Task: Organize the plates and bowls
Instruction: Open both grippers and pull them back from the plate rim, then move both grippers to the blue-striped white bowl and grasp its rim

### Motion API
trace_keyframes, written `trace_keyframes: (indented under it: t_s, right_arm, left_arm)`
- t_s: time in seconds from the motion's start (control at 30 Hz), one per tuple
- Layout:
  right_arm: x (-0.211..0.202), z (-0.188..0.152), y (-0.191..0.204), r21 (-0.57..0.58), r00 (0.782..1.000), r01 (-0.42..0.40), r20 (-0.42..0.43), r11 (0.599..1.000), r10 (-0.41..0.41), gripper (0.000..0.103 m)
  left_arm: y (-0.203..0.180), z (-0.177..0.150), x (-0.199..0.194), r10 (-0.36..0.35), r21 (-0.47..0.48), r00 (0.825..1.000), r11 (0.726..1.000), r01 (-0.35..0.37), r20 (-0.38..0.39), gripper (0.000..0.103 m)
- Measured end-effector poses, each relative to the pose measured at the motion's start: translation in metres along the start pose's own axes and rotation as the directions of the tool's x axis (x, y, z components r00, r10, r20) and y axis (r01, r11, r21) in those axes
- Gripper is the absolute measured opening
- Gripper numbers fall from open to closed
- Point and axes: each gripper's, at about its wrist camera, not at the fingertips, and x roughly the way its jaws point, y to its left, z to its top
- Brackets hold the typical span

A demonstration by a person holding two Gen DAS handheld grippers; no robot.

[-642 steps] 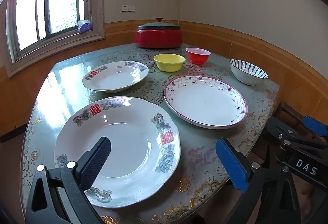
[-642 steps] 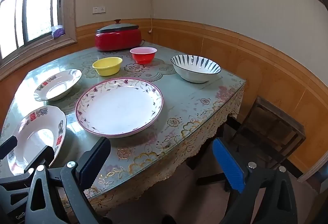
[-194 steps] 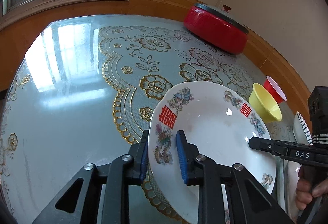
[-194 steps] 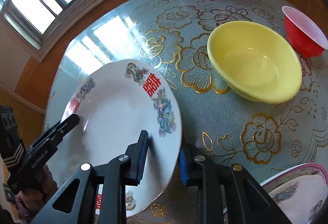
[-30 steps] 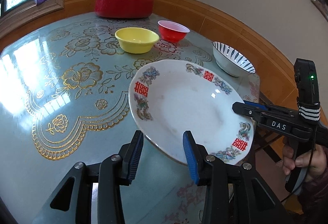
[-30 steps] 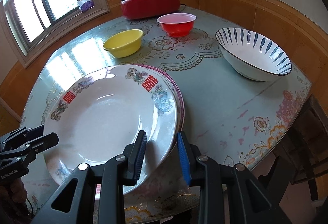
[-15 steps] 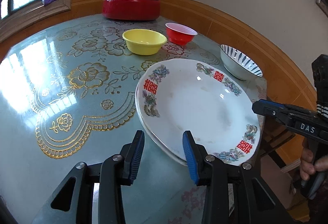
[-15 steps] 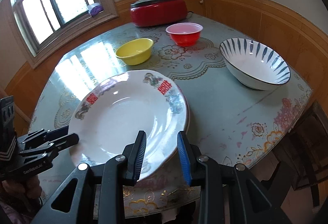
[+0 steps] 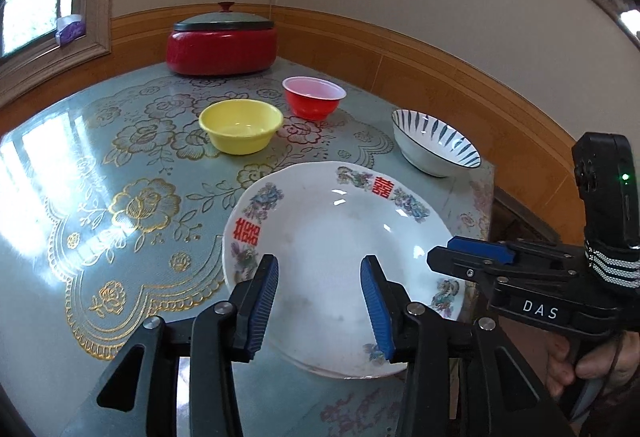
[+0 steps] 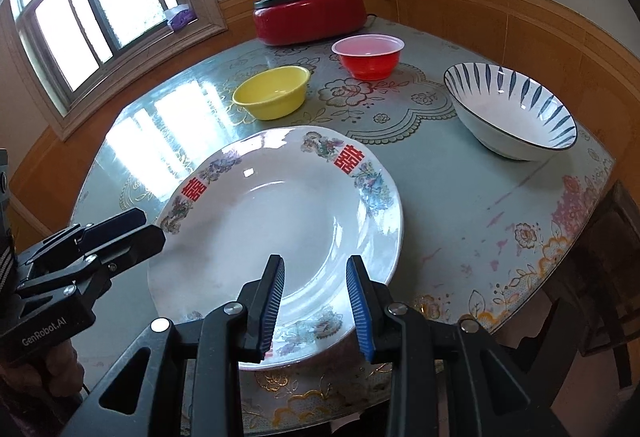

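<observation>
Hidden: plates beneath the top plate point(image 10: 280, 221) barely show.
Bowls: yellow bowl point(image 10: 272, 91), red bowl point(image 10: 368, 55), striped bowl point(image 10: 512, 111) empty on table point(image 10: 480, 189).
Left hand-held gripper point(image 9: 320, 301): opening, holding nothing.
Right hand-held gripper point(image 10: 316, 301): parted, holding nothing.

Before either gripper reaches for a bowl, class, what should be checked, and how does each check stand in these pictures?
1. Large white plate set down flat on the table: ok.
2. Left gripper free of the plate: ok; its jaws are opening, nothing pressed between them.
3. Right gripper free of the plate: ok; jaws apart above the near rim.
4. Plates underneath stacked evenly: cannot tell; the top plate hides them.
5. Yellow bowl, red bowl and striped bowl upright and apart from one another: ok.
6. Bowls empty: ok.
</observation>
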Motion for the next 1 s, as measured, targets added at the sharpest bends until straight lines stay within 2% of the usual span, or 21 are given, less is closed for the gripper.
trace_keyframes:
  t_s: [0.17, 0.3, 0.43, 0.6, 0.73, 0.83, 1.0]
  right_arm:
    - [-0.003, 0.008, -0.015, 0.010, 1.000, 0.028, 0.014, 1.000, -0.028, 0.032]
    - [0.000, 0.023, -0.043, 0.026, 0.999, 0.039, 0.013, 0.999, -0.040, 0.034]
    - [0.010, 0.039, -0.090, 0.047, 0.996, 0.088, -0.023, 0.995, -0.087, 0.034]
    - [0.011, 0.062, -0.168, 0.148, 0.990, 0.140, -0.037, 0.979, -0.136, 0.034]
    - [-0.001, 0.083, -0.226, 0.243, 0.991, 0.133, -0.003, 0.961, -0.137, 0.034]
    - [-0.006, 0.099, -0.259, 0.287, 0.993, 0.099, 0.030, 0.953, -0.112, 0.034]
    - [0.004, 0.130, -0.304, 0.334, 0.997, 0.023, 0.060, 0.942, -0.045, 0.034]
  left_arm:
    - [-0.019, 0.014, 0.019, -0.021, 0.038, 0.999, 0.999, 0.022, -0.043, 0.045]
    - [-0.034, 0.030, 0.038, -0.021, 0.043, 0.998, 0.999, 0.024, -0.067, 0.045]
    - [-0.055, 0.054, 0.065, -0.024, 0.031, 0.995, 0.999, 0.026, -0.092, 0.045]
    - [-0.089, 0.085, 0.106, -0.038, 0.021, 0.991, 0.999, 0.041, -0.126, 0.045]
    - [-0.115, 0.105, 0.140, -0.049, 0.001, 0.986, 0.999, 0.050, -0.159, 0.045]
    - [-0.127, 0.118, 0.162, -0.070, -0.037, 0.981, 0.997, 0.065, -0.180, 0.045]
    - [-0.136, 0.133, 0.191, -0.048, -0.083, 0.979, 0.996, 0.032, -0.196, 0.044]
